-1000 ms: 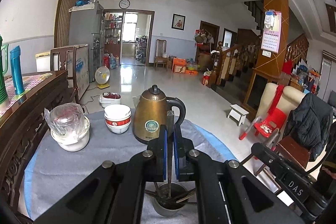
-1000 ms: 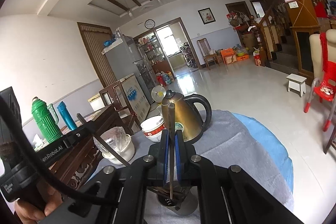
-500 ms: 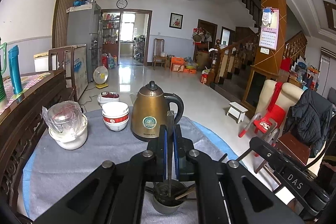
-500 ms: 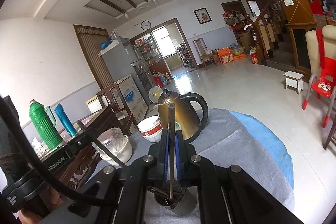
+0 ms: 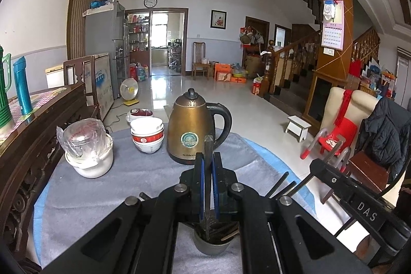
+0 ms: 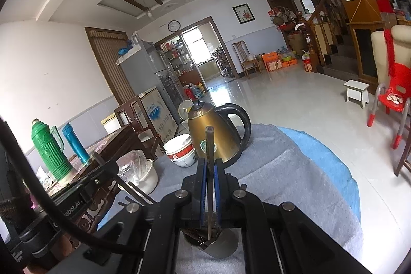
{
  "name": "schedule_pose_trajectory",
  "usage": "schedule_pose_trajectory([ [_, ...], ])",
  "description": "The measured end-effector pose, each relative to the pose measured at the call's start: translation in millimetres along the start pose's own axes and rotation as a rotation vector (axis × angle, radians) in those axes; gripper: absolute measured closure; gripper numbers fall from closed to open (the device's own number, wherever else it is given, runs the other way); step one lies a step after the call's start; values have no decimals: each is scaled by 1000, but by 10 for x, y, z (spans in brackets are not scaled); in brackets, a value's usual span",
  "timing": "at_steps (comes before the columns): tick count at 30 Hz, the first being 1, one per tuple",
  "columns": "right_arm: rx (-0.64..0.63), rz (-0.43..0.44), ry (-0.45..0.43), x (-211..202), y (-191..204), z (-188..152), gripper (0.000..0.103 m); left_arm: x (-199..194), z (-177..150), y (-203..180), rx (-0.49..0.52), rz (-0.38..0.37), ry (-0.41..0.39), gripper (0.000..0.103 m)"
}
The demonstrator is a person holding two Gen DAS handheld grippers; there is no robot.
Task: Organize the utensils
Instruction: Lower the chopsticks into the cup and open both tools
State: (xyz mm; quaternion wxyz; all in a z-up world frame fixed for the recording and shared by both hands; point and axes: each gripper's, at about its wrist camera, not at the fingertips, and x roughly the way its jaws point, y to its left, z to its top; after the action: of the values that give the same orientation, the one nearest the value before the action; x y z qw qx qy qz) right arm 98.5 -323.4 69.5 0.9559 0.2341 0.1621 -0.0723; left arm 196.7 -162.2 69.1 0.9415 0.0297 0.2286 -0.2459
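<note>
Each gripper clamps one slim dark utensil upright between its blue pads, tip pointing down into the metal cup (image 5: 212, 247) that sits at the near edge of the table, directly beneath the fingers. In the left wrist view the left gripper (image 5: 208, 186) is clenched on the left utensil (image 5: 208, 171), whose lower end dips inside the cup's rim among other sticks already standing there. In the right wrist view the right gripper (image 6: 210, 193) is likewise closed on the right utensil (image 6: 209, 166), its tip just over or inside the same cup (image 6: 218, 245); how deep it goes I cannot tell. Holding them vertical, centred over the opening, looks meant to let each drop straight in rather than catch the rim.

Both tools crowd the one small opening, so in my judgement they and the sticks already inside are the main obstruction; the right gripper's body shows at the right of the left view, close by.

Farther back on the grey cloth (image 5: 133, 181) stand a brass kettle (image 5: 191, 127), stacked bowls (image 5: 147, 131) to its left, and a plastic-wrapped pot (image 5: 87, 148) at far left. All stand well apart from the cup and out of the way.
</note>
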Motion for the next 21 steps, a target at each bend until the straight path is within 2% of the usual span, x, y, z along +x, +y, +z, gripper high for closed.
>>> schedule_pose_trajectory([
  [21, 0, 0, 26, 50, -7, -129, 97, 97, -112, 39, -4, 23, 40, 97],
])
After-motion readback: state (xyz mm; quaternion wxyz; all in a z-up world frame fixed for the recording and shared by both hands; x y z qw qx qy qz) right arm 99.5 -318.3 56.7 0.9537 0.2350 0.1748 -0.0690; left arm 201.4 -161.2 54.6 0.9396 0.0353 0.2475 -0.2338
